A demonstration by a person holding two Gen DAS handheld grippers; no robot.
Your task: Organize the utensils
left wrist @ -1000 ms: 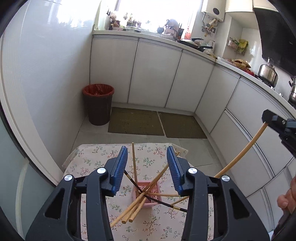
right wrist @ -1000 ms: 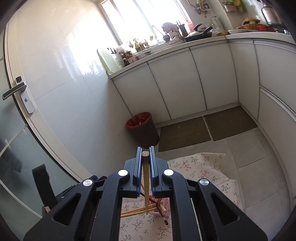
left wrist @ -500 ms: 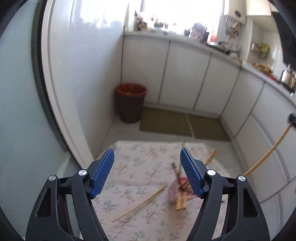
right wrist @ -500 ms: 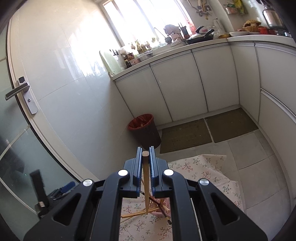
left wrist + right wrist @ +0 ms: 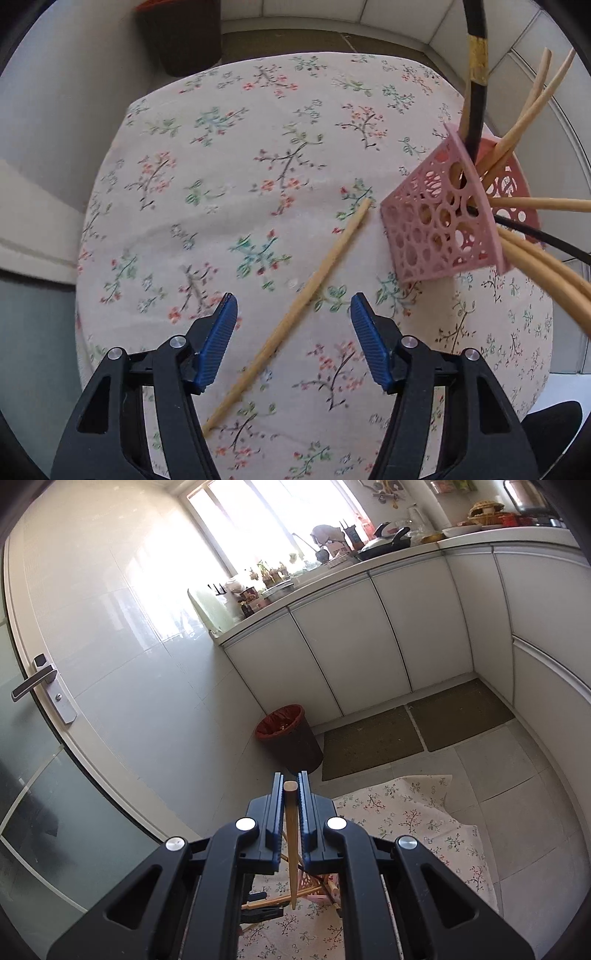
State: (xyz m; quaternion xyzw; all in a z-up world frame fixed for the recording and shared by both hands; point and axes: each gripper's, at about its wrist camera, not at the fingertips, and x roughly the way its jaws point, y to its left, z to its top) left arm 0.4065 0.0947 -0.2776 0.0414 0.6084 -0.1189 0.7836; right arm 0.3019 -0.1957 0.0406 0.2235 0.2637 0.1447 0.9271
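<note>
**Left gripper over the loose chopstick, right gripper carrying another**

Left wrist view: the left gripper [image 5: 291, 321] points steeply down at the floral tablecloth [image 5: 221, 166]. Its jaws stand well apart and have just been closing a little; the loose chopstick [image 5: 295, 302] lies flat between them, and the pads do not touch it. The stick runs from about 7 o'clock up to 1 o'clock, and its upper end stops just beside the pink basket [image 5: 436, 221], which sits at 3 o'clock and already holds several wooden and dark chopsticks leaning outward.

Right wrist view: the right gripper [image 5: 290, 794] is closed tightly on a wooden chopstick [image 5: 291, 842], gripped near its top end and hanging down. Below it, partly hidden, is probably the same basket.

The loose stick looks light, stiff and smooth, so it may roll or pivot when pinched. A hold near its middle, across its length, seems safest for me.
</note>
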